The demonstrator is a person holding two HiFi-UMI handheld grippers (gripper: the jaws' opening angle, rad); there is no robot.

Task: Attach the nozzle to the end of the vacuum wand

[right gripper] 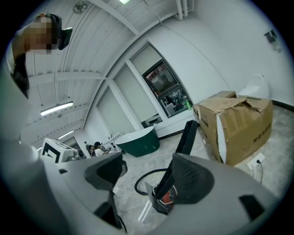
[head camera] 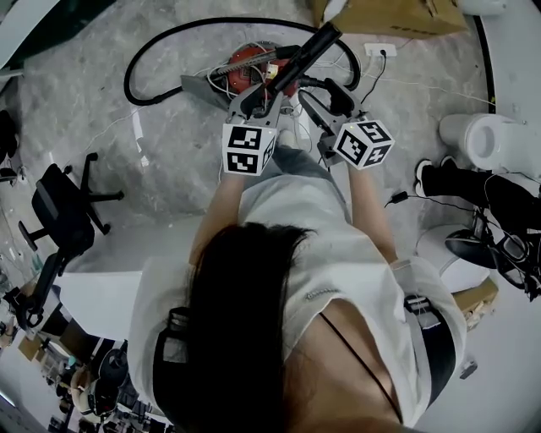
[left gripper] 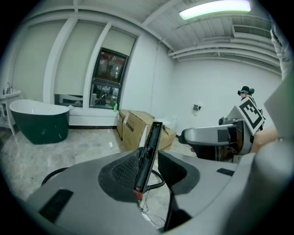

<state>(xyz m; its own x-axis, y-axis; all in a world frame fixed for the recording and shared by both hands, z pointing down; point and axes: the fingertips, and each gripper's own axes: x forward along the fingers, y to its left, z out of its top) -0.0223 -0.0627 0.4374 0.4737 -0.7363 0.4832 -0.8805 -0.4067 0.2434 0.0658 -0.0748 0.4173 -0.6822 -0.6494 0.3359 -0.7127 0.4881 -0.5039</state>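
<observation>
Head view: left gripper [head camera: 268, 91] clamps a slim, flat black nozzle [head camera: 308, 52]; right gripper [head camera: 326, 96] gapes empty, crumpled cardboard box [head camera: 406, 17] beyond.

I see a dark green freestanding bathtub [left gripper: 39, 121] below the tall windows, brown cardboard boxes [left gripper: 138, 127] near it on the grey marbled floor [head camera: 169, 169]. A black swivel office chair [head camera: 63, 211] stands far left; a white socket strip [head camera: 380, 49] lies near the boxes.

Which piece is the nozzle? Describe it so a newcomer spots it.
Start at the red vacuum canister on the grey floor, ringed by its black hose. Nearer the person, the left gripper holds the nozzle: the only straight, slim black bar, unlike the curved hose.
</observation>
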